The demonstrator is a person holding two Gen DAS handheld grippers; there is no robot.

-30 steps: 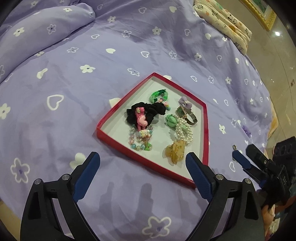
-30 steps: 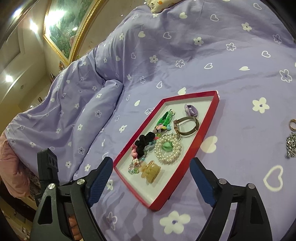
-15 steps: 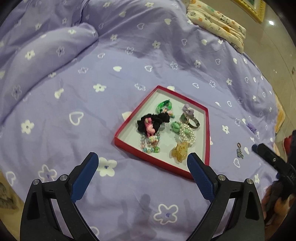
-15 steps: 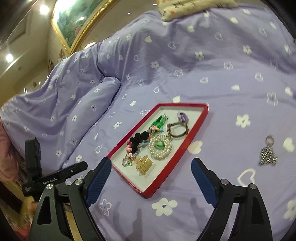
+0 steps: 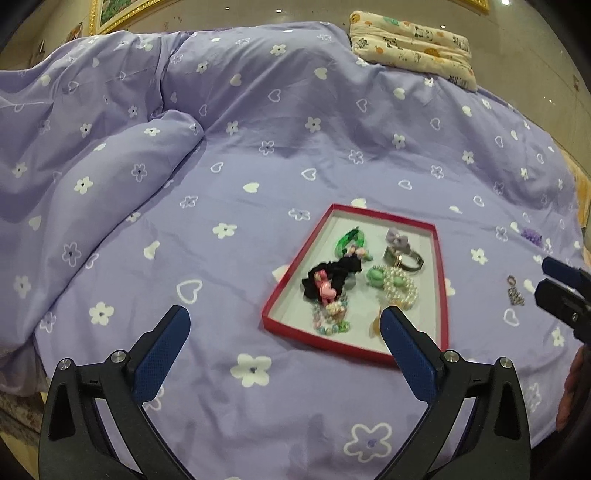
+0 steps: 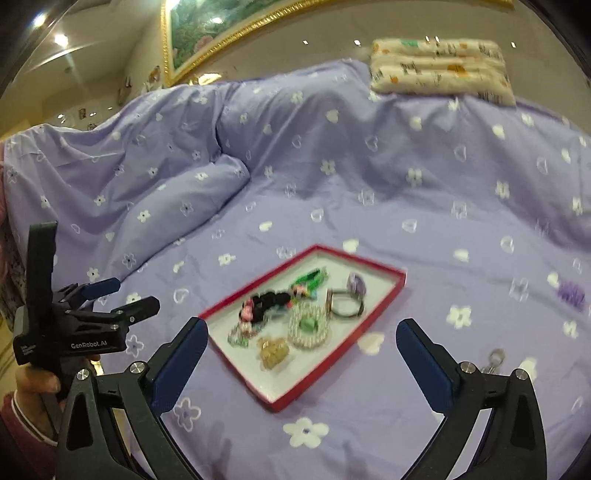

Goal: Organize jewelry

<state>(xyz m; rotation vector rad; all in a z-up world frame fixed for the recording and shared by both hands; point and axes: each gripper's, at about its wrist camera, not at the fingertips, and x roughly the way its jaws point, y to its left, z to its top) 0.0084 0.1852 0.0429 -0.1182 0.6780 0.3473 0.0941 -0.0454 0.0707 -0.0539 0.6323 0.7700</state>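
On the purple flowered bed [image 5: 258,155] sits a red-rimmed tray [image 5: 440,266] holding the jewelry — pearl bracelet [image 5: 400,288], black scrunchie [image 5: 332,277], green hair tie [image 5: 349,240], a watch [image 5: 404,258]. A keychain [image 5: 514,291] and a purple hair tie [image 5: 531,235] lie loose on the bed, right of the tray. The left gripper [image 5: 284,341] and right gripper [image 6: 301,349] hover nearby — jaws opening wide, nothing between them.

A home bedroom: lilac quilted bed [image 5: 258,147], pillow [image 5: 410,40], framed painting [image 6: 221,26].
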